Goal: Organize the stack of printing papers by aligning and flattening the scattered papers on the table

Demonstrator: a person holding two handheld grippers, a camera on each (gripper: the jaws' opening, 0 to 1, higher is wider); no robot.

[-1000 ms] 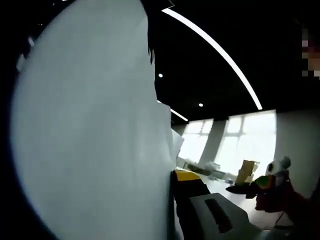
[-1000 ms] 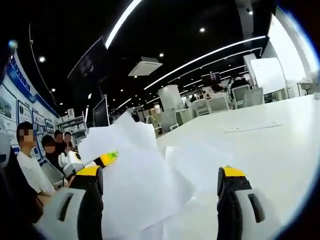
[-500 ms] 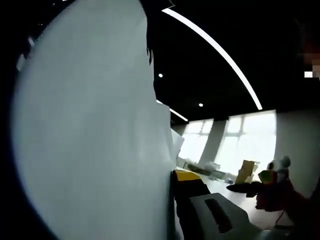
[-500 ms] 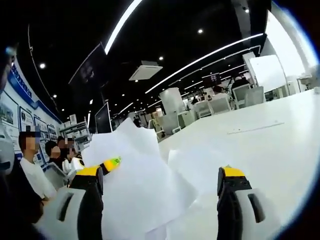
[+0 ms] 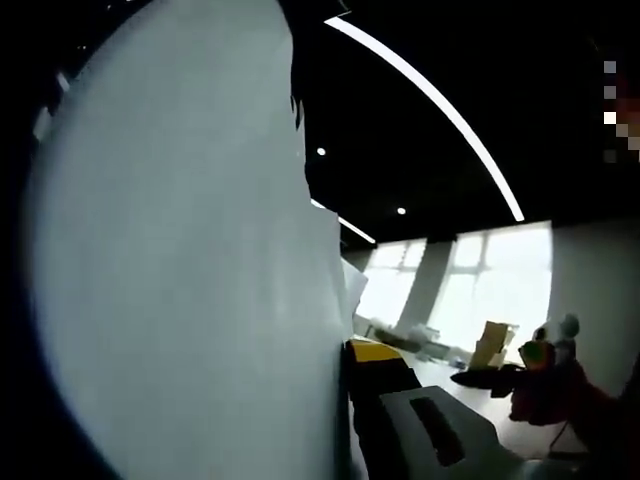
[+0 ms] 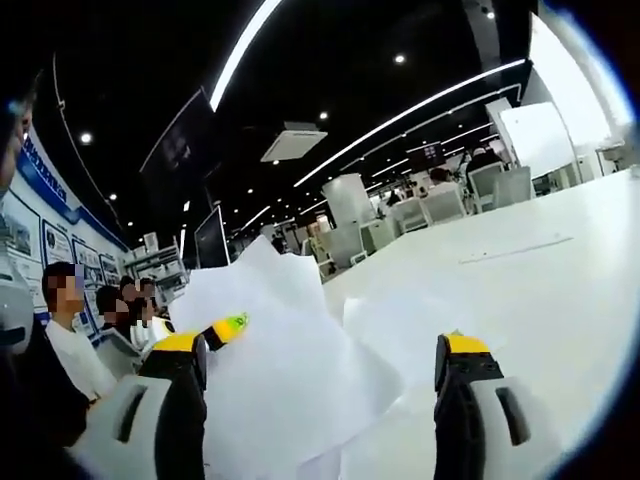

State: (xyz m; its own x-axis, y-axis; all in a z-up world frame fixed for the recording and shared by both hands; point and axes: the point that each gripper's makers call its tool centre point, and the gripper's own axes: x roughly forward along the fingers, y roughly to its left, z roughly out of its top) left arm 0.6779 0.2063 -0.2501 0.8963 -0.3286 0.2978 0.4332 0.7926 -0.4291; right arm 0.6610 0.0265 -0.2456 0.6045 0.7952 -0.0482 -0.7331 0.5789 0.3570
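White papers (image 6: pixel 290 370) fan unevenly between the spread right tongs (image 6: pixel 320 400); left tongs' state unclear.

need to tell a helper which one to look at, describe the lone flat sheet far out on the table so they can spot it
In the right gripper view, start at the big white table that runs toward the chairs at the back. Beyond the crumpled papers between the jaws, a single flat sheet lies alone near the right. Unlike that raised, messy pile, it lies flat as a thin pale sliver.

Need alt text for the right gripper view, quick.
Loose white papers lie fanned and uneven on a white table, between the open jaws of the right hand-held gripper. The left hand-held gripper grips their far edge.
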